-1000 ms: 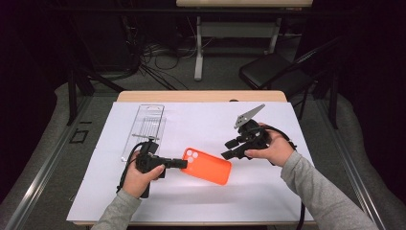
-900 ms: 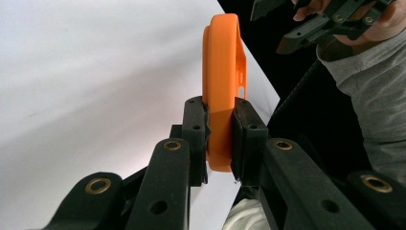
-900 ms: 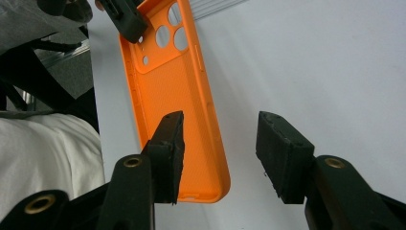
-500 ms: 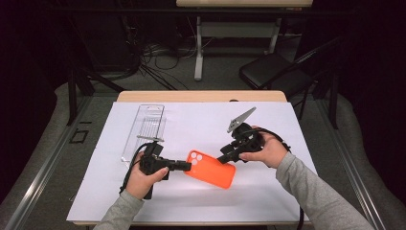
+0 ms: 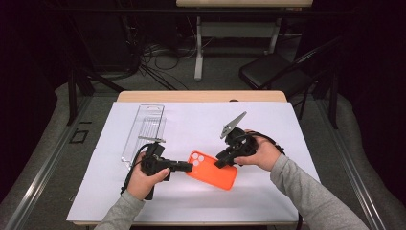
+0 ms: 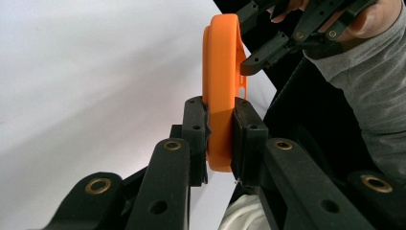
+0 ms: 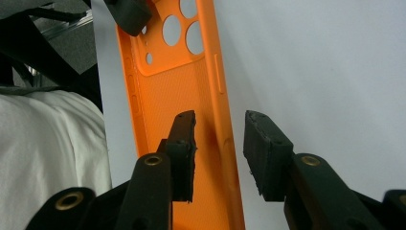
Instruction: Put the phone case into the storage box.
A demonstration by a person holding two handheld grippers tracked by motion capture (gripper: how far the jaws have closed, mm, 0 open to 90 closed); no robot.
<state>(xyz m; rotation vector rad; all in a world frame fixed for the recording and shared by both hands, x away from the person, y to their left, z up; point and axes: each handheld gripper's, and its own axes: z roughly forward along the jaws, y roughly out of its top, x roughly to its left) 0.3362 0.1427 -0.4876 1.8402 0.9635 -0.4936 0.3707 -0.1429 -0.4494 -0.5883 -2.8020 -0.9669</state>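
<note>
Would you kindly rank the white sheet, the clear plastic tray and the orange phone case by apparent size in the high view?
1. White sheet, by far the largest.
2. Clear plastic tray.
3. Orange phone case, smallest, though partly hidden by both tools.

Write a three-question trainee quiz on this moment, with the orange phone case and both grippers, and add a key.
1. True or false: the left gripper is shut on the orange silicone phone case.
2. How do the right gripper's jaws stand at the case? A: shut on it. B: open, one jaw on each side of its side wall. C: open, far from it.
3. Which thing lies on the white table cover beyond the left gripper, in the high view?

Key
1. True: its jaws press on both faces of one end of the case.
2. B.
3. The clear plastic packaging tray.
</note>
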